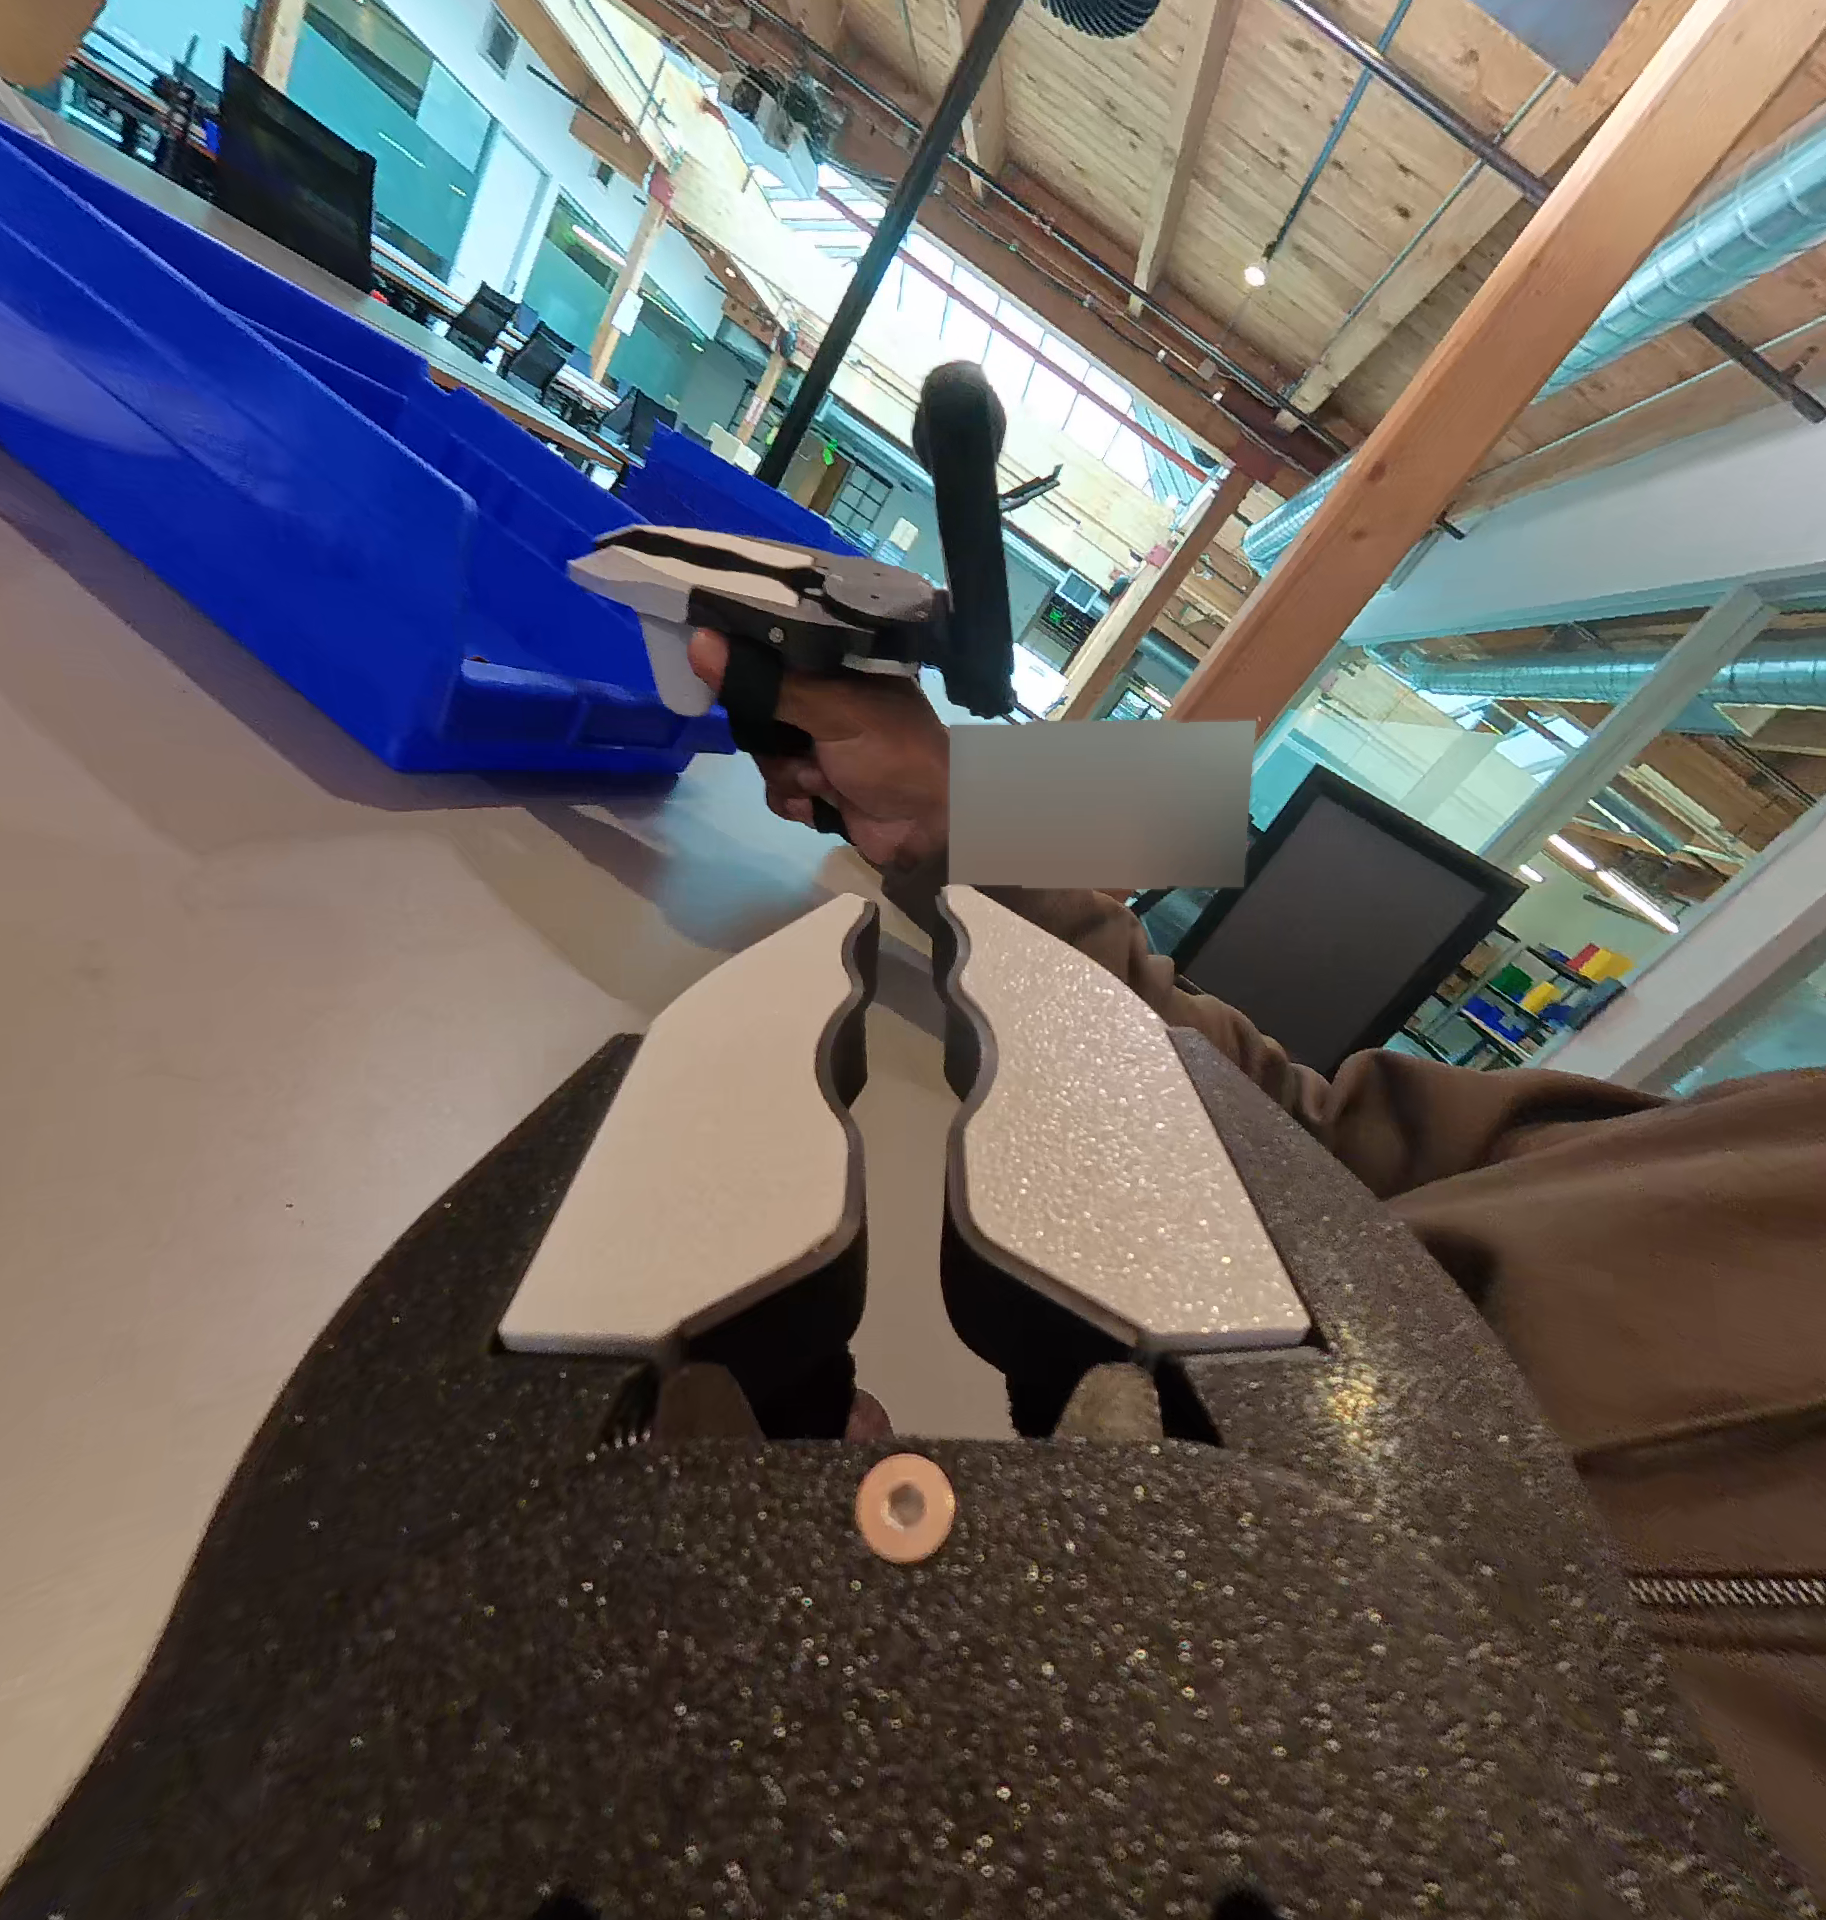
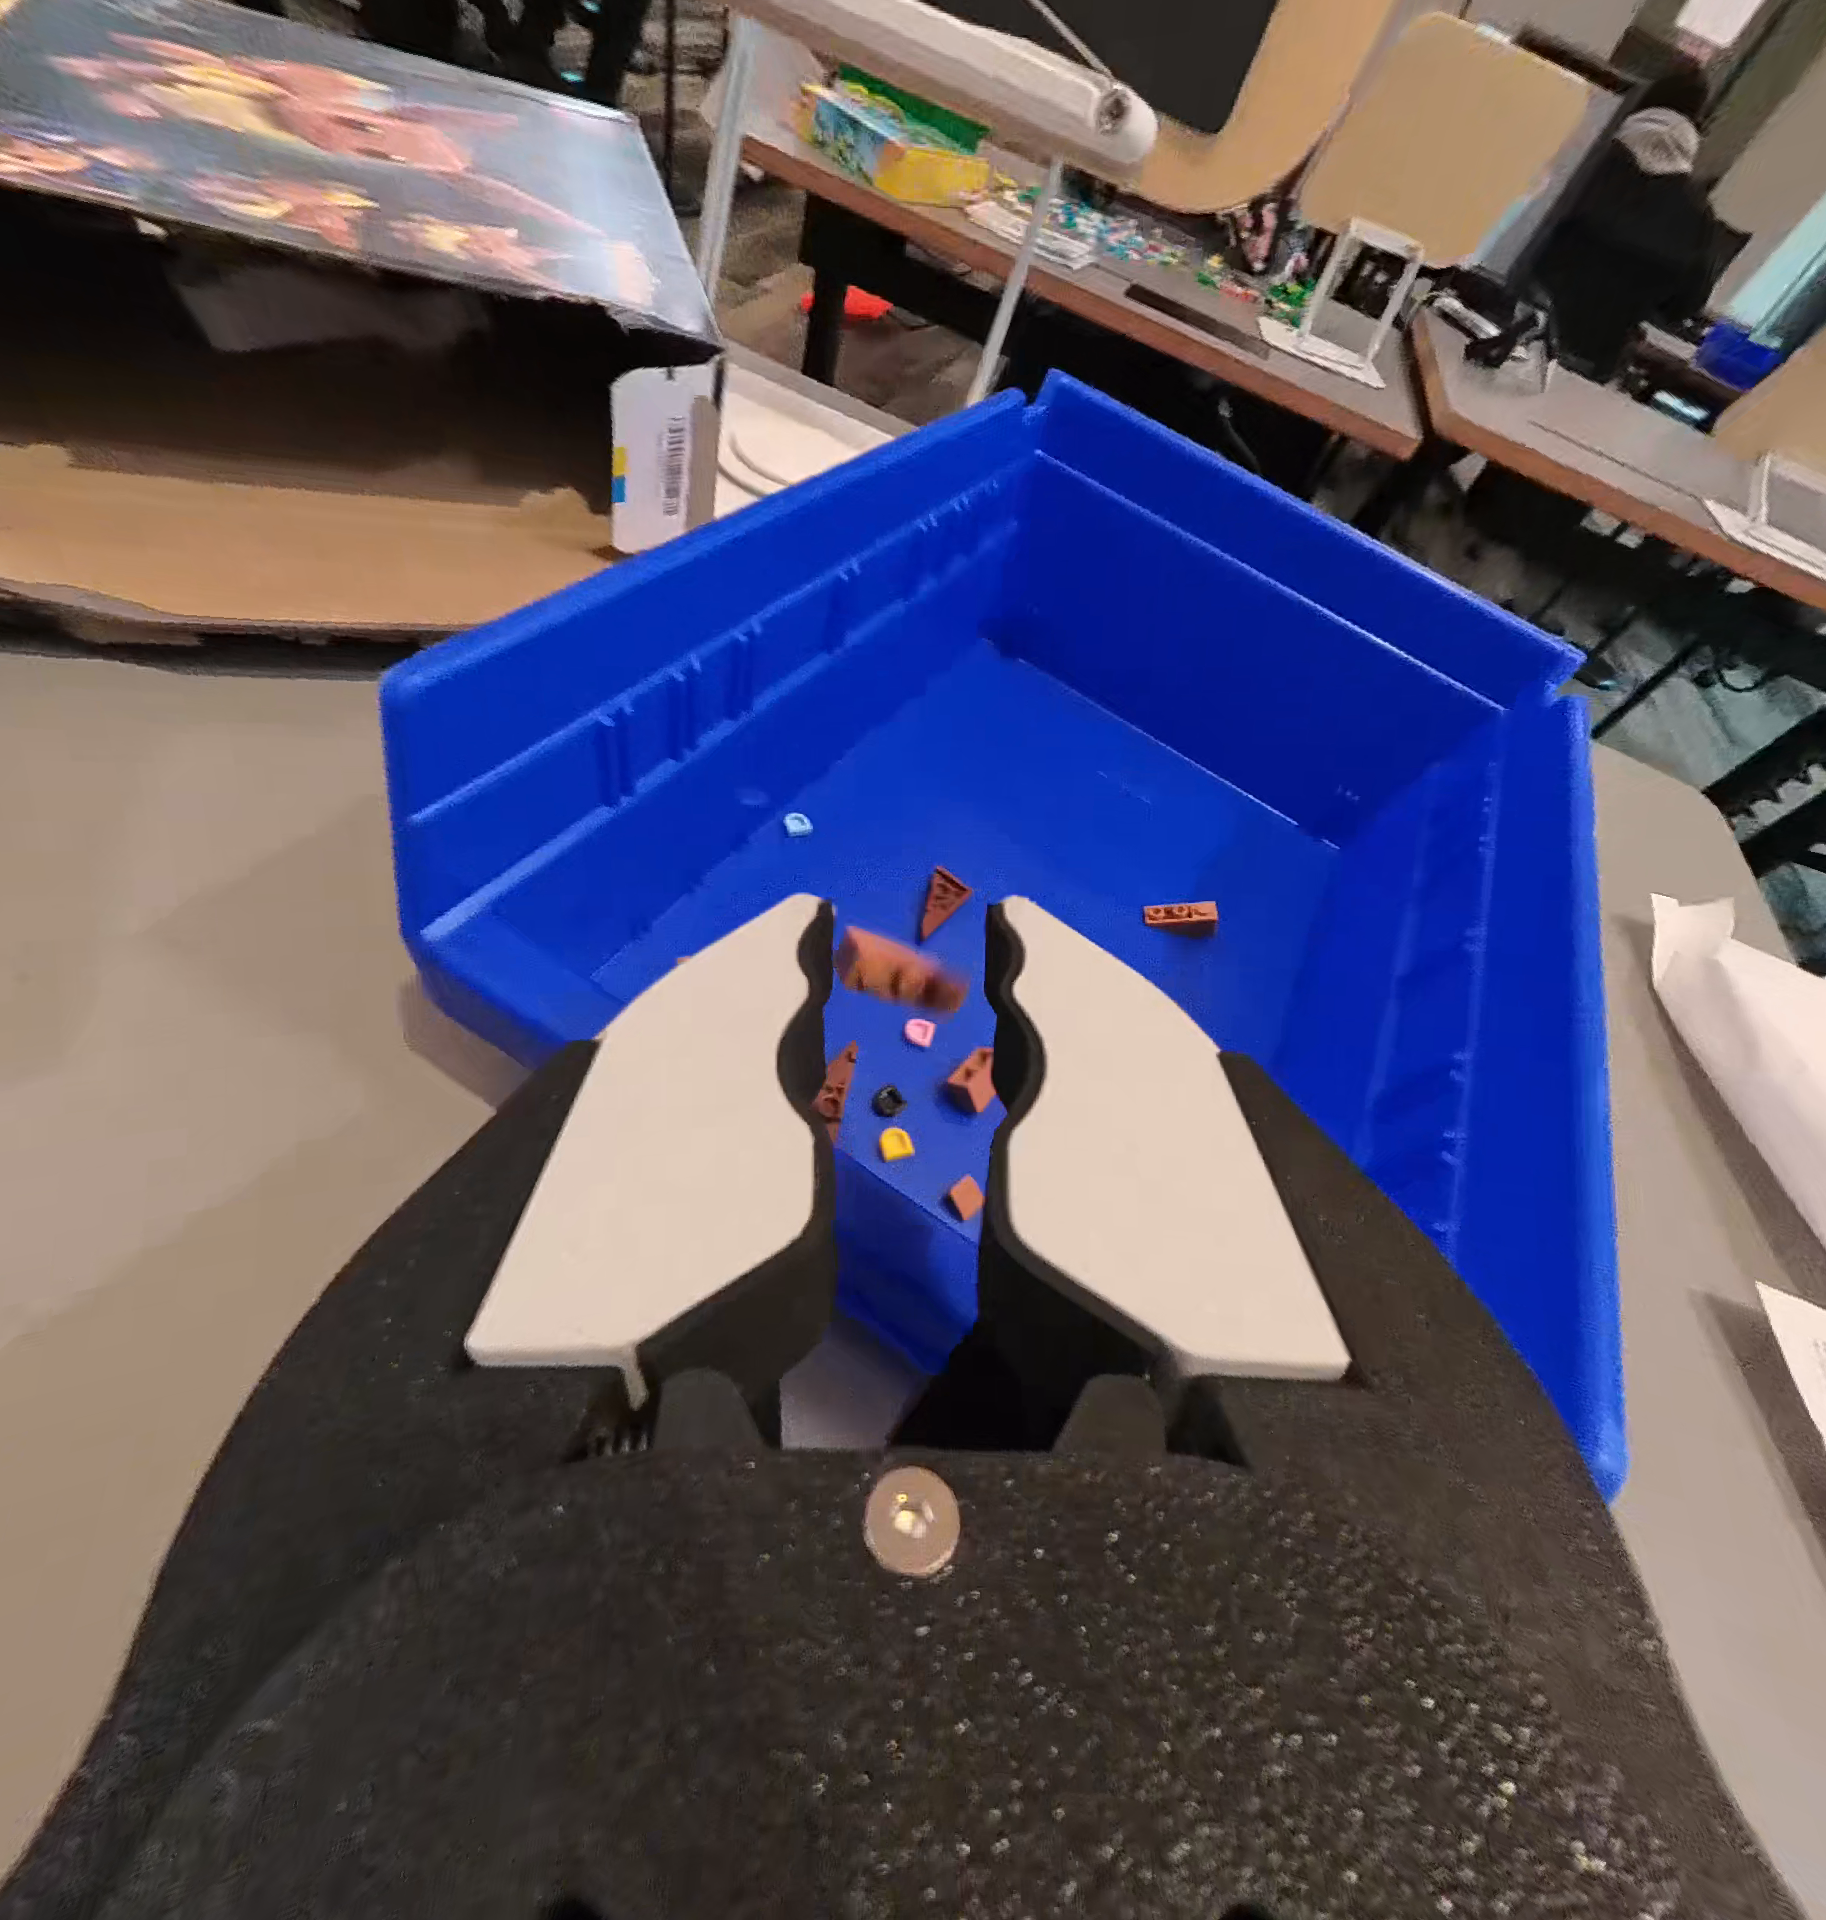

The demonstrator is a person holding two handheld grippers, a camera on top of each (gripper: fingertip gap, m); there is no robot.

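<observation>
Worktop (image 1: 213, 1039), pale grey and matte, with a blue plastic bin (image 1: 265, 468) at 10 o'clock. Left gripper (image 1: 911, 914) held low over the bare surface, well apart from the bin, apparently idle; grey pebbled fingers (image 1: 743, 1091) with wavy black inner edges set to a narrow slit, nothing between them. Right gripper (image 1: 587, 566) at 12 o'clock, gripped by a hand (image 1: 857, 769) and poised over the bin's near edge.

Seen from the right wrist: torn cardboard box (image 2: 265, 551) at 10 o'clock; the bin, ribbed and glossy, dead ahead. Fingers moderately apart, framing a blurred brown brick (image 2: 893, 971) close to the left pad and clear of the right, so unclamped, above the bin floor. Small studded pieces scattered below: brown wedge (image 2: 945, 899), pink tile (image 2: 920, 1032), yellow tile (image 2: 895, 1144). White paper (image 2: 1771, 1039) at 3 o'clock.
</observation>
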